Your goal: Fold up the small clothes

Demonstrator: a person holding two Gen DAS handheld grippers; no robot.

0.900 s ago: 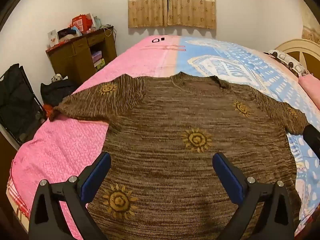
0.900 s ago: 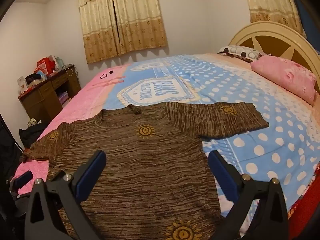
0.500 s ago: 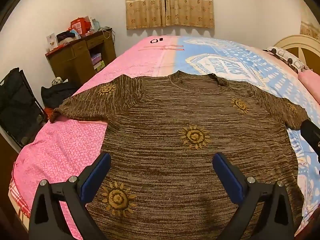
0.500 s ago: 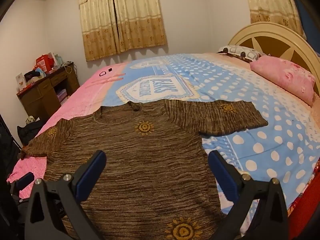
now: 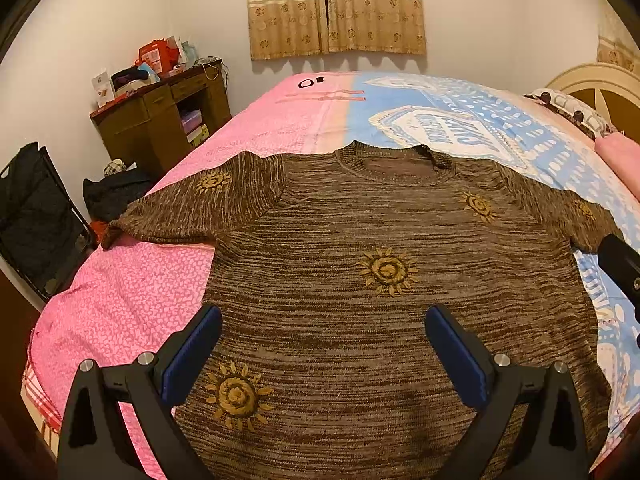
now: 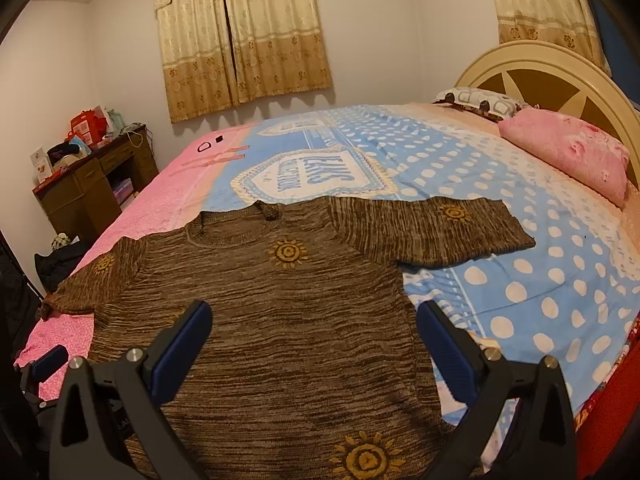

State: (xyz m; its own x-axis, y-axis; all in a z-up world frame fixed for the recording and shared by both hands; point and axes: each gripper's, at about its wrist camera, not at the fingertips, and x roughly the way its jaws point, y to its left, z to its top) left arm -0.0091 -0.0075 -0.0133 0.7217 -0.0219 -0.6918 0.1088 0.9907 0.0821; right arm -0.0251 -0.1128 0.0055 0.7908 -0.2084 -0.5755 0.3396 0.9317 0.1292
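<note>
Both claws, left claw point(image 5: 323, 350) and right claw point(image 6: 314, 344), gape released above sweater point(image 5: 380, 300) near pillow point(image 6: 568, 152).

Left gripper point(image 5: 323, 352), right gripper point(image 6: 314, 346): black angular plastic fingers, ribbed blue pads point(image 5: 192, 354), silver round screws.

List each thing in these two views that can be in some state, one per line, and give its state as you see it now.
Brown sweater: spread flat on the bed, unfolded, both sleeves out to the sides.
Left tool: open, empty, above the sweater's lower part.
Right tool: open, empty, above the sweater's right side.
Curtains: drawn shut.
Pink pillow: lying by the headboard.
Bed cover: spread out.
</note>
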